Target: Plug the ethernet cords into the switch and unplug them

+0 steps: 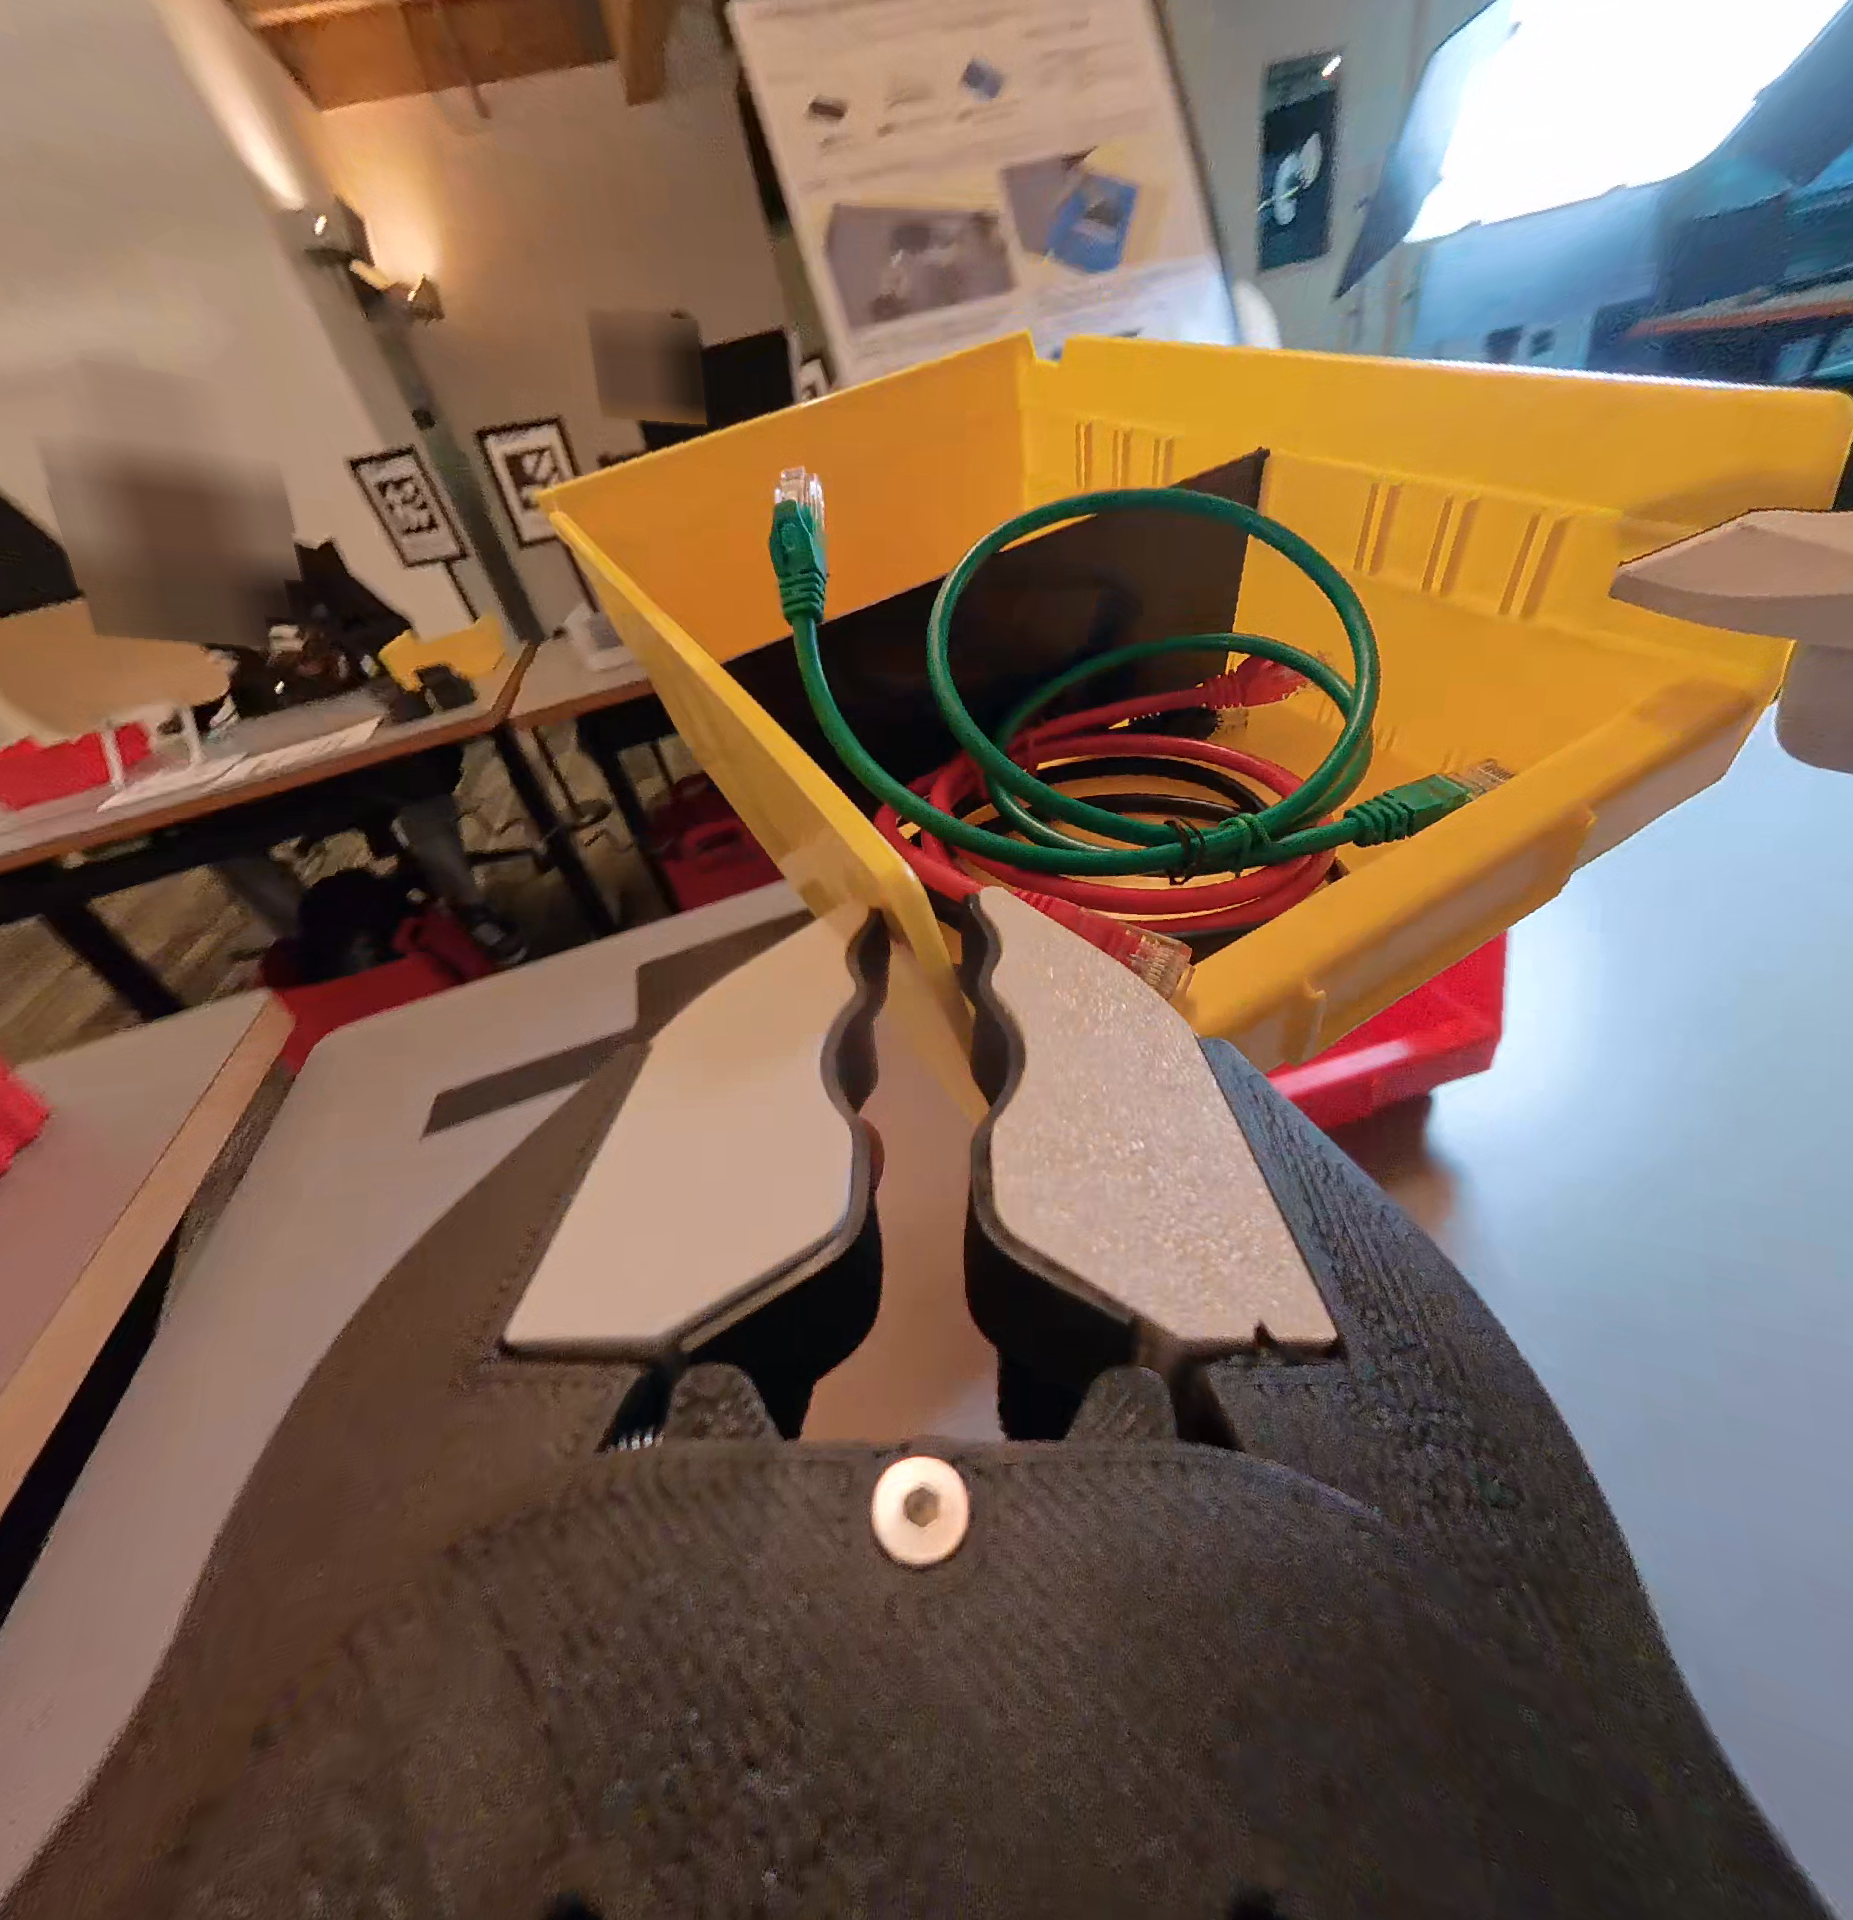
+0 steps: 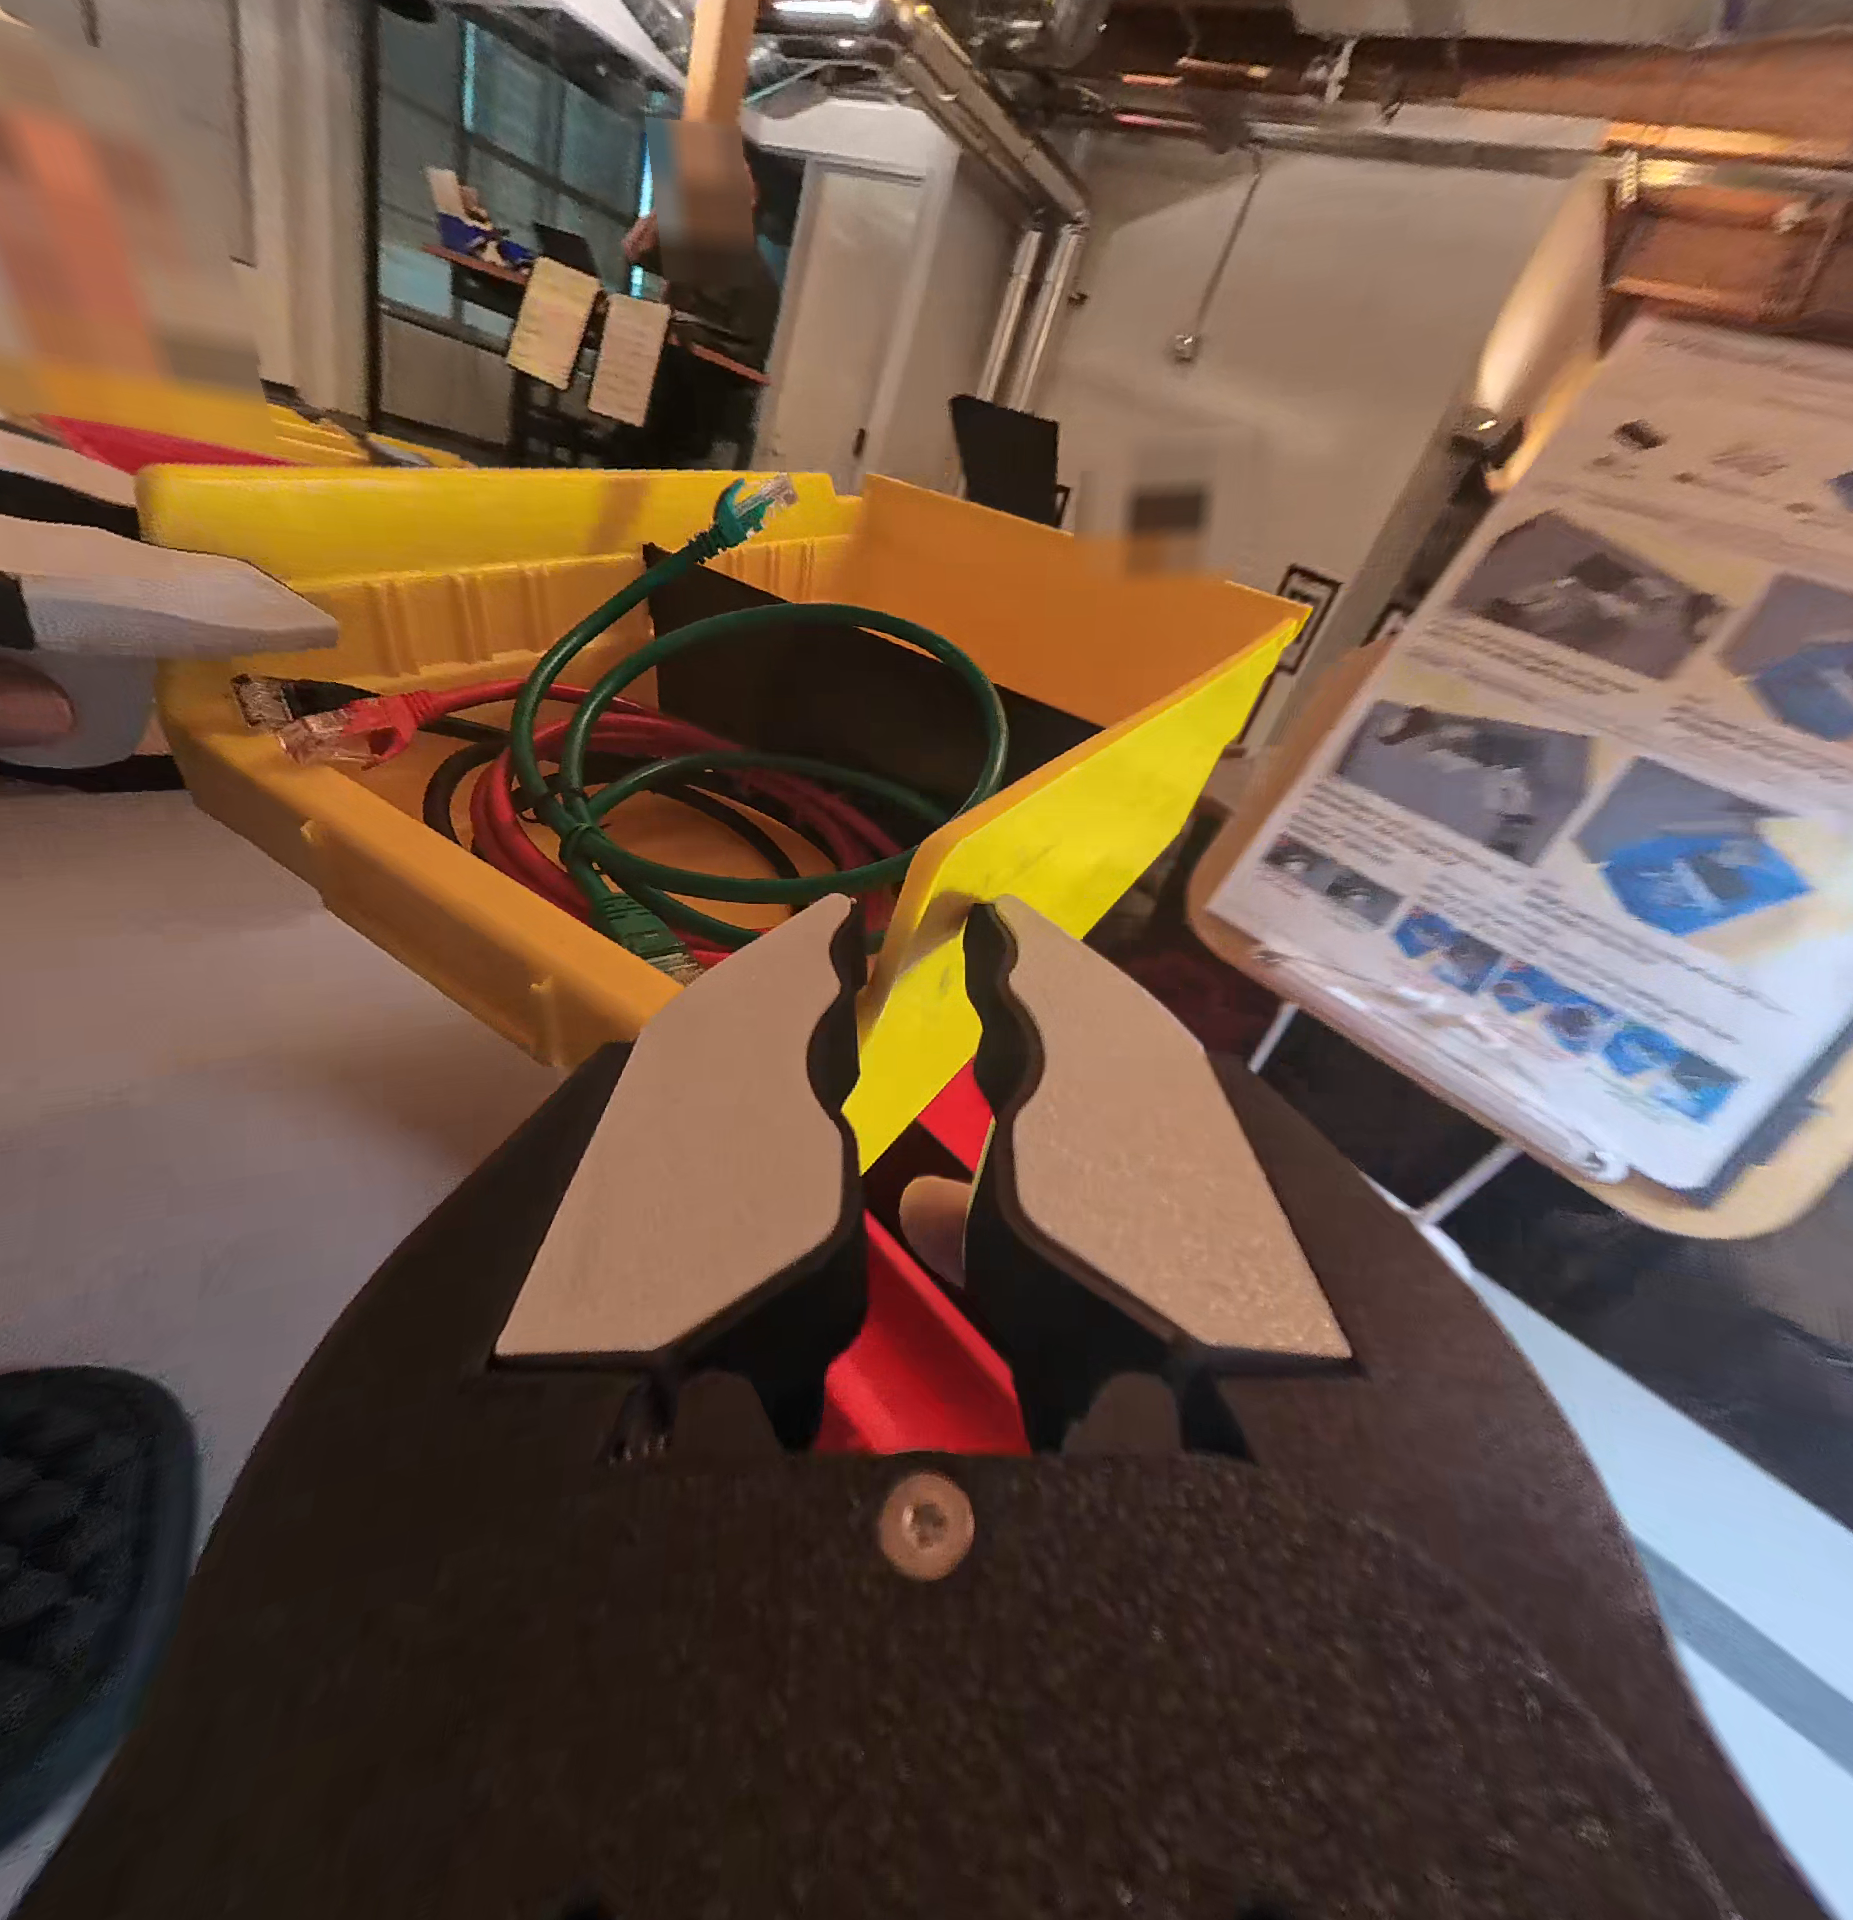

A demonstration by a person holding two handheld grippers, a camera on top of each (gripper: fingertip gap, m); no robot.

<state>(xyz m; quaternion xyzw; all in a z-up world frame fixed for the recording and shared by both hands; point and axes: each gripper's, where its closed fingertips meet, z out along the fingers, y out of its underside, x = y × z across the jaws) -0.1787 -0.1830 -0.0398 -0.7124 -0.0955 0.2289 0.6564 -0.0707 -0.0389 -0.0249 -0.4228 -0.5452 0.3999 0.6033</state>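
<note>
A yellow bin [image 1: 1421, 499] is held tilted between my two grippers, above a red bin [image 1: 1400, 1049]. My left gripper [image 1: 922, 925] is shut on the yellow bin's left wall. My right gripper [image 2: 917, 914] is shut on the opposite wall of the yellow bin [image 2: 486, 520]. Inside lie a coiled green ethernet cord [image 1: 1109, 857], a red cord [image 1: 1254, 681] and a black cord, in front of a black divider [image 1: 1109, 582]. One green plug [image 1: 797, 540] sticks up. The cords also show in the right wrist view: green [image 2: 579, 831], red [image 2: 382, 717]. No switch is in view.
The red bin [image 2: 901, 1351] shows under the yellow one. A poster board [image 2: 1576, 779] stands close on the right. Grey tabletop [image 2: 174, 987] lies around the bins. Other tables [image 1: 278, 748] with clutter stand behind, to the left. The other gripper's finger [image 1: 1753, 571] shows at the bin's far wall. About 20 cm separates my left fingertips from my right.
</note>
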